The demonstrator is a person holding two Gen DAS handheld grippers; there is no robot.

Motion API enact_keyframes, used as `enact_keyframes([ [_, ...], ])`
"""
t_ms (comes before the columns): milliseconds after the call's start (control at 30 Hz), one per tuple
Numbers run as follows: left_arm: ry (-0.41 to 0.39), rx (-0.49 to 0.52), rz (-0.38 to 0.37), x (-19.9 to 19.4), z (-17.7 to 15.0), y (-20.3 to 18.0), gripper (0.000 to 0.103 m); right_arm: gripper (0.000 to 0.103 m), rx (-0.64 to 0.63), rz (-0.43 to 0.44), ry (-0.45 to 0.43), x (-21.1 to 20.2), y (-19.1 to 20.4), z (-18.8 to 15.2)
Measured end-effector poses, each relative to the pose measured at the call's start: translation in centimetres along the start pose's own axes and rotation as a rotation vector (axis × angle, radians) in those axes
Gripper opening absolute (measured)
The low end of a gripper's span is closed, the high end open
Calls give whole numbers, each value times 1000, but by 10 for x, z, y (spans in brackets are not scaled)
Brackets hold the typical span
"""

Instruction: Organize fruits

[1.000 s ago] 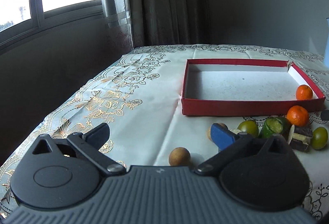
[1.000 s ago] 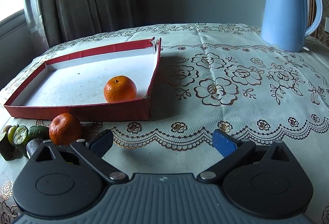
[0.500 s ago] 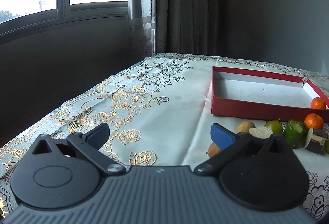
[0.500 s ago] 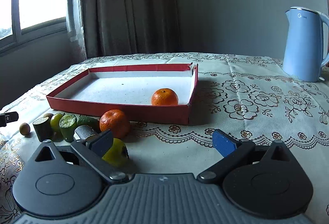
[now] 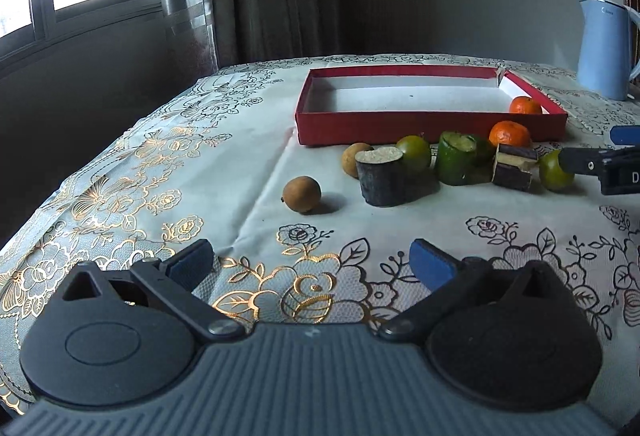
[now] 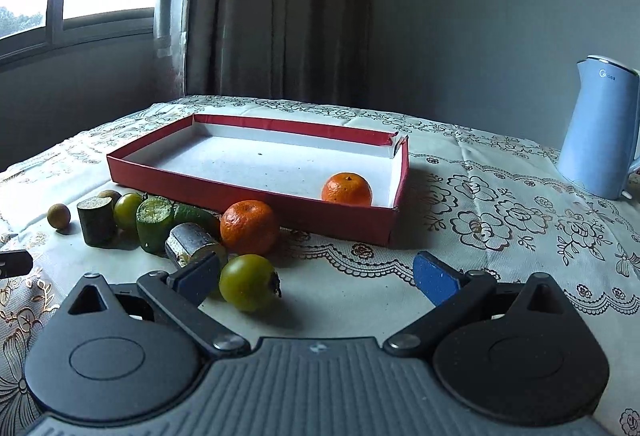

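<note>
Floral tablecloth (image 6: 500, 220); glossy orange tangerine (image 6: 347, 189) in red tray (image 6: 256, 192).

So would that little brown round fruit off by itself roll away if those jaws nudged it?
Probably. The brown fruit looks nearly spherical and sits free on the tablecloth, touching nothing, so a nudge would likely send it rolling. Its skin looks smooth and firm, so it might slip from a loose pinch.

Floral-clothed table (image 6: 500, 236) bears red tray (image 6: 248, 192), loose fruits (image 6: 248, 226), kettle (image 6: 600, 140).
</note>
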State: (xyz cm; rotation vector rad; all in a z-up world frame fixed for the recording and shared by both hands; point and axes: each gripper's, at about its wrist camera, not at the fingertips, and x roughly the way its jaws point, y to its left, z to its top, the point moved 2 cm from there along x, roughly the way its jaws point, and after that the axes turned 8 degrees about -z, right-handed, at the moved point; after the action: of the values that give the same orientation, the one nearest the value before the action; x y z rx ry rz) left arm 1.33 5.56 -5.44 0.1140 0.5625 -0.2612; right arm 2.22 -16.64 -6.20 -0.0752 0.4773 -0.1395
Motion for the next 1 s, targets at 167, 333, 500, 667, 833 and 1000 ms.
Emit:
enact_keyframes([
  [167,-9,-37,-15,7,-3,4,103,102,-37,4,22,4,8,0],
  [333,-36,-45,-22,8,-5,6,103,91,-46,24,51,9,10,1],
  [500,-52,-4,5,7,-5,0,103,85,-65,55,71,13,18,1],
  [667,-45,-14,1,8,-5,2,103,71,-73,99,85,16,25,2],
  [833,-47,-13,2,7,-6,1,103,57,-74,131,91,17,28,2],
  [1000,-46,-15,2,7,-5,1,103,48,-64,165,99,18,28,2],
])
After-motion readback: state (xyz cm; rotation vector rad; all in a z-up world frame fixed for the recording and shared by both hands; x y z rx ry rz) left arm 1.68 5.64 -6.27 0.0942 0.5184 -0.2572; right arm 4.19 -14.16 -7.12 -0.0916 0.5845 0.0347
